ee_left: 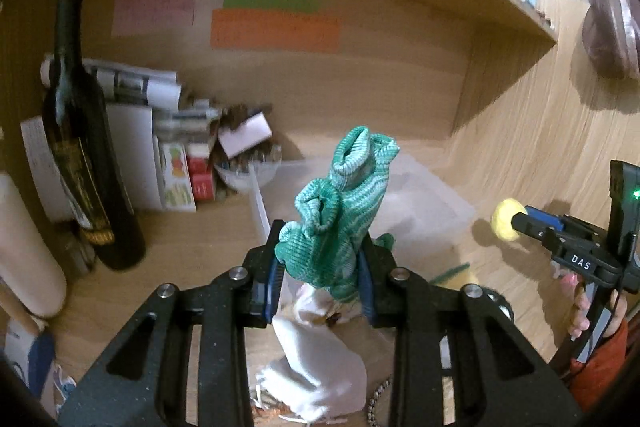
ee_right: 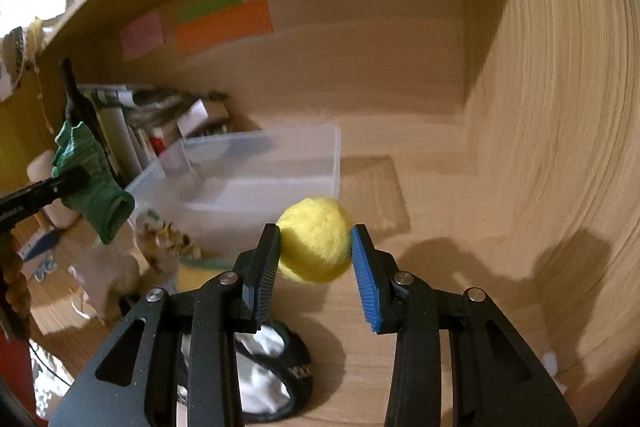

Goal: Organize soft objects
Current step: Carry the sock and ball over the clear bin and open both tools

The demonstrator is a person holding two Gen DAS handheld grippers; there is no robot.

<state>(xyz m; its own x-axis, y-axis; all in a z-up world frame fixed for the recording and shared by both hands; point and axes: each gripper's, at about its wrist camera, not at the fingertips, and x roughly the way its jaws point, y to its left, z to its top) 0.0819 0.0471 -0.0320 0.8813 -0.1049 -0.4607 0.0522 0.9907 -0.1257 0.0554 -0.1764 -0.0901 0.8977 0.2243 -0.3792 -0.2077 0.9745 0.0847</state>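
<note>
My left gripper (ee_left: 322, 259) is shut on a green striped sock (ee_left: 344, 203), held up above the desk; the sock also shows at the left of the right wrist view (ee_right: 90, 179). My right gripper (ee_right: 316, 247) is shut on a yellow fuzzy ball (ee_right: 314, 239), held above the desk; the ball also shows at the right of the left wrist view (ee_left: 505, 219). A clear plastic bin (ee_right: 256, 167) stands on the desk beyond both grippers, seen also in the left wrist view (ee_left: 420, 203).
A dark wine bottle (ee_left: 80, 147) stands at the left, with boxes and papers (ee_left: 180, 147) behind. A white cloth pouch (ee_left: 316, 363) lies under my left gripper. A black cap with white lining (ee_right: 272, 367) lies under my right gripper. A wooden side wall (ee_right: 560, 147) rises at the right.
</note>
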